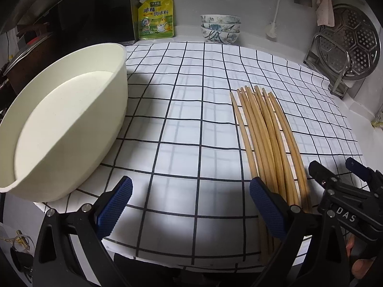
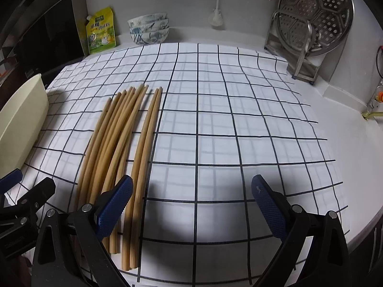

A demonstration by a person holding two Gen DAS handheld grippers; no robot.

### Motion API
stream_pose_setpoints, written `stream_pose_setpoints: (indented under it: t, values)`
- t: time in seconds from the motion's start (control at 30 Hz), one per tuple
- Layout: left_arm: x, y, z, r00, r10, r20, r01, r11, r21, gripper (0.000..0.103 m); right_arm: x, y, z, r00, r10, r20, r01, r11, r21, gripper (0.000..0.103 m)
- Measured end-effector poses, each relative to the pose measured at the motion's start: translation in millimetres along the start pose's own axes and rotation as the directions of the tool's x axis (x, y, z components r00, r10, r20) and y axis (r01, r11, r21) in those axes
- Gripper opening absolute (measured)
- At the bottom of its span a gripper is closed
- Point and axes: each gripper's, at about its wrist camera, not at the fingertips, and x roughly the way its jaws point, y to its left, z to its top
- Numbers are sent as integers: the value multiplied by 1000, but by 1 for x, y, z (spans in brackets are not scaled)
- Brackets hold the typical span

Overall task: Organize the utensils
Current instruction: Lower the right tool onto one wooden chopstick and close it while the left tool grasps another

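Pale wooden chopsticks (image 2: 124, 141) lie bundled, tips toward upper frame; left gripper (image 1: 191, 205) and right gripper (image 2: 191, 205) both gape wide, empty.

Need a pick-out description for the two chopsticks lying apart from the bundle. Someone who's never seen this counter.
Start at the checked cloth covering the counter, with the cream tub at its left edge. Near the middle lies a bundle of wooden chopsticks pointing toward the back wall. The pair you want lies just right of that bundle, farthest from the tub, a thin strip of cloth between.

The right gripper (image 1: 335, 174) carries "DAS" in white; the yellow-green pouch (image 1: 156, 16) at the bench's back edge bears Chinese characters.
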Motion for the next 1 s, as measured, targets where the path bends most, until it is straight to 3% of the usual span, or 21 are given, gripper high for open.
stream_pose_setpoints:
  t: [0.67, 1.0]
  values:
    - [17, -11, 5, 1000, -2, -19, 2, 1000, 1, 97, 9, 4, 1, 999, 6, -38, -8, 998, -54, 95]
    - [20, -13, 6, 1000, -2, -26, 2, 1000, -4, 97, 11, -9, -1, 998, -44, -34, 42, 998, -55, 94]
